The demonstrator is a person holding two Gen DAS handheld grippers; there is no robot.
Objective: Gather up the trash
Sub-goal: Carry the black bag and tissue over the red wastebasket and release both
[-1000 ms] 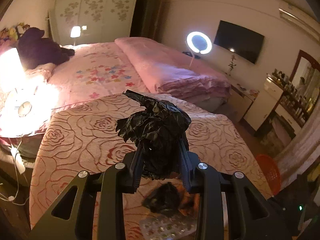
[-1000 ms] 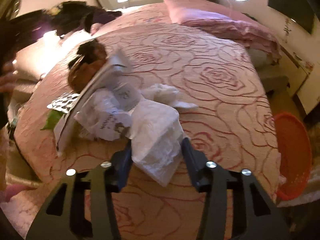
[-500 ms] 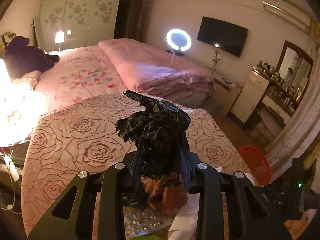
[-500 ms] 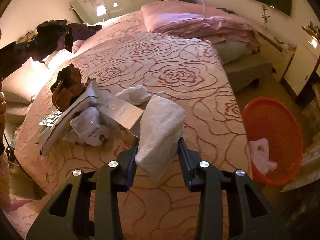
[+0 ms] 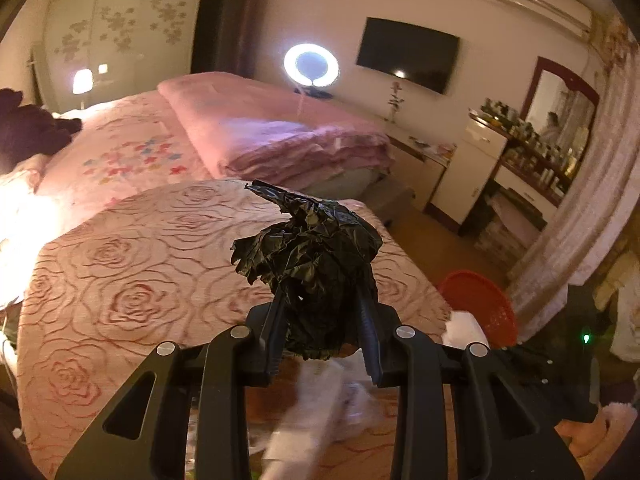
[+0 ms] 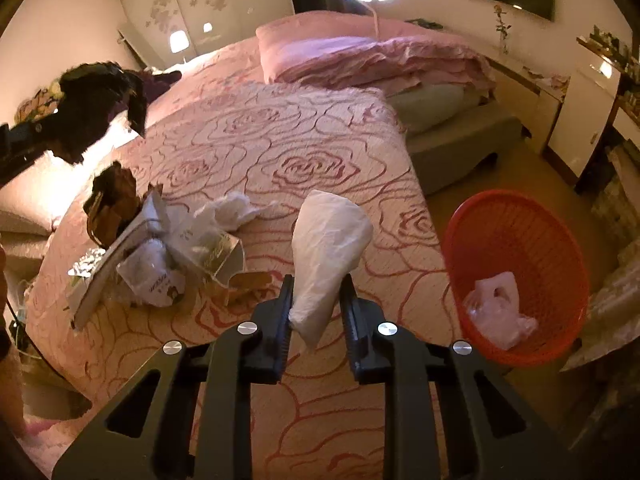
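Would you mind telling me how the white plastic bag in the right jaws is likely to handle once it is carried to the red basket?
The white plastic bag looks thin and crinkled, so probably light and floppy. Its smooth film may slip.

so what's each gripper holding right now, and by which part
The left gripper clamps the crumpled black bag at its lower end; the right gripper pinches the white bag near its bottom.

Matte black two-finger grippers, one per hand

The left gripper (image 5: 322, 336) and right gripper (image 6: 316, 312) had ribbed pads, triangular cut-outs and round silver screws.
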